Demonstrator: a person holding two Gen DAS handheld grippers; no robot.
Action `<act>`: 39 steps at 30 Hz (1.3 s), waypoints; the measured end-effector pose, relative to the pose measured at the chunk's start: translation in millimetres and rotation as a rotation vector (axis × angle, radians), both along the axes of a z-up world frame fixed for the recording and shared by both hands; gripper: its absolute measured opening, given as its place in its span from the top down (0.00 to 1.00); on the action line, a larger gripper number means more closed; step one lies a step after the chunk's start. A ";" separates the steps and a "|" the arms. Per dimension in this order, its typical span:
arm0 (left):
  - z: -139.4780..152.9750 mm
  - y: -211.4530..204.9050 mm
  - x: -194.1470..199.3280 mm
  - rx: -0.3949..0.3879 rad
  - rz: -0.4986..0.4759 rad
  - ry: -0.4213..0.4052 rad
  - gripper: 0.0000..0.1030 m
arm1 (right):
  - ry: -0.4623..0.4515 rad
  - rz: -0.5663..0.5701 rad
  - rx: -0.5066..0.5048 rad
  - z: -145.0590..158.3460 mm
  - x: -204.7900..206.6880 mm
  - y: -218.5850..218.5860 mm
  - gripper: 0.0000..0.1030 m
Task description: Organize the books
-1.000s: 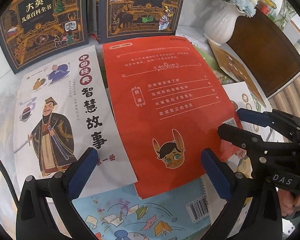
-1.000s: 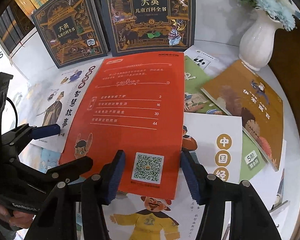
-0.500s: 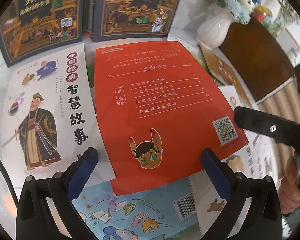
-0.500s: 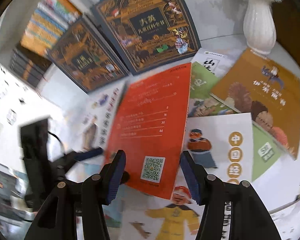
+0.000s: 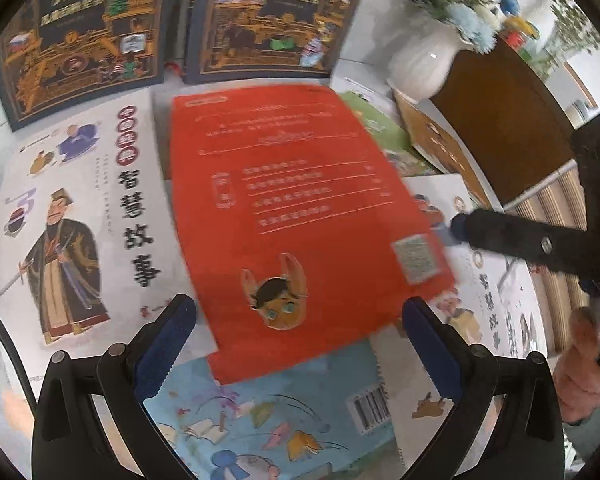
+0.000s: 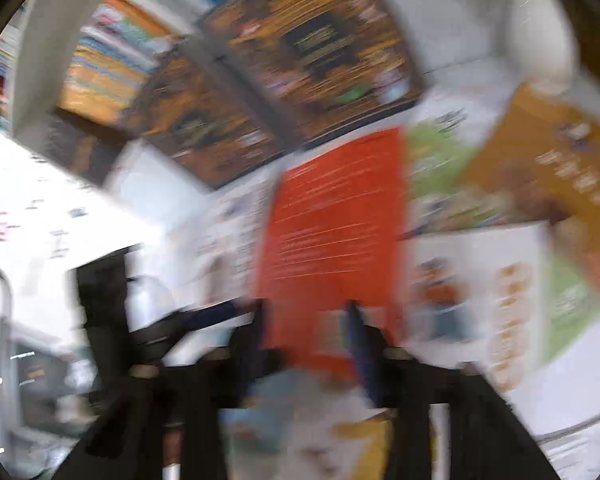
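A thin red book lies tilted among several children's books on a white table; it also shows in the blurred right wrist view. My right gripper pinches its near right corner by the QR code, and its finger comes in from the right. My left gripper is open and empty, its blue pads either side of the red book's near edge. A white book with a robed figure lies to the left, a light blue book underneath.
Two dark encyclopedia volumes stand against the back. A white vase with flowers stands at the back right beside a brown cabinet. Green and orange books lie right. A bookshelf is at the far left.
My right gripper has closed on the red book's right corner and is lifting and turning it. The right view swings fast and blurs. The left gripper has barely moved.
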State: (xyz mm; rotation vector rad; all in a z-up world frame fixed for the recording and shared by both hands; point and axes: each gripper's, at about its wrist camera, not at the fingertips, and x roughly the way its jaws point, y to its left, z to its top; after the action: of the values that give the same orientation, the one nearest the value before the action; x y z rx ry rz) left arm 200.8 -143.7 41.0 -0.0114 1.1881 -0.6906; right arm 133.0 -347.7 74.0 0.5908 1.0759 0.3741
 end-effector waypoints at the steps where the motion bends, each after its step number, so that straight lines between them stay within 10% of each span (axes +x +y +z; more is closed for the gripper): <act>1: 0.7 -3.4 -2.7 -0.004 -0.022 0.003 0.01 | -0.005 0.002 -0.042 3.3 -3.4 6.4 0.71; 4: 1.8 -12.7 -13.4 0.027 -0.041 -0.004 0.01 | -0.010 0.000 -0.268 5.6 -10.7 25.0 0.71; 15: 19.4 25.0 10.1 -0.024 0.104 -0.010 0.01 | 0.058 -0.072 -0.373 -25.6 13.7 -6.6 0.71; 29: -11.6 -6.3 25.5 0.117 0.052 0.004 0.01 | 0.090 0.011 -0.347 -39.7 82.5 5.6 0.69; 39: -8.1 8.5 -30.2 0.030 0.042 0.064 0.01 | 0.088 0.027 -0.277 -18.1 14.7 -5.9 0.69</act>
State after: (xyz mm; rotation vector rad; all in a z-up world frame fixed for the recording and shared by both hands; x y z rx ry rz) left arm 170.5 -135.3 32.9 -0.0328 1.2564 -0.6395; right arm 147.7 -353.5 55.9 0.3485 1.1969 0.2186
